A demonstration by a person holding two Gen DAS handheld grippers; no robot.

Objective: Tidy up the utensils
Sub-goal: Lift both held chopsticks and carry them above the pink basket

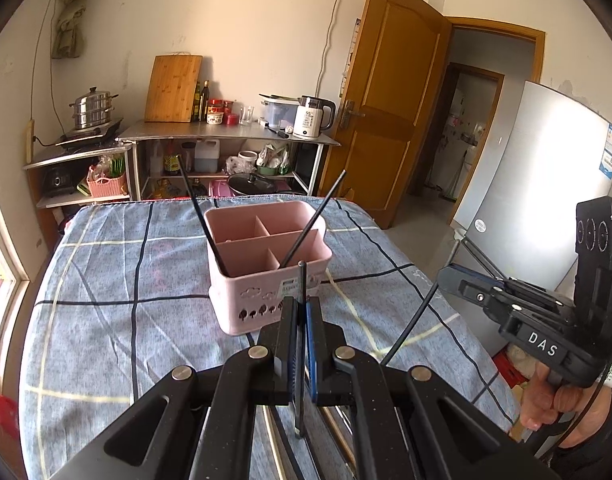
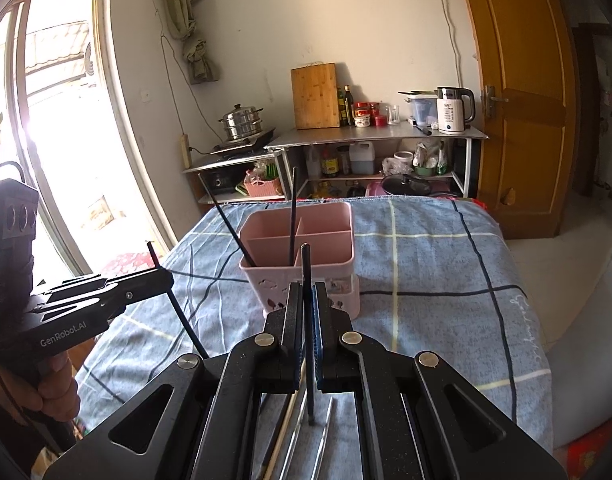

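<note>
Matt plastic and woven cloth up front, wood and bright metal behind

The pink utensil caddy (image 1: 265, 268) looks like smooth matt plastic, standing on a soft checked cloth (image 1: 105, 280) with a fine weave; the left gripper (image 1: 303, 308) is speckled matt black plastic with shiny metal pins, its jaws closed on a thin matt black chopstick (image 1: 301, 280); behind, a bamboo cutting board (image 1: 173, 88) shows wood grain, the steamer pot (image 1: 93, 107) is polished steel, the kettle (image 1: 312, 117) glossy white plastic
</note>
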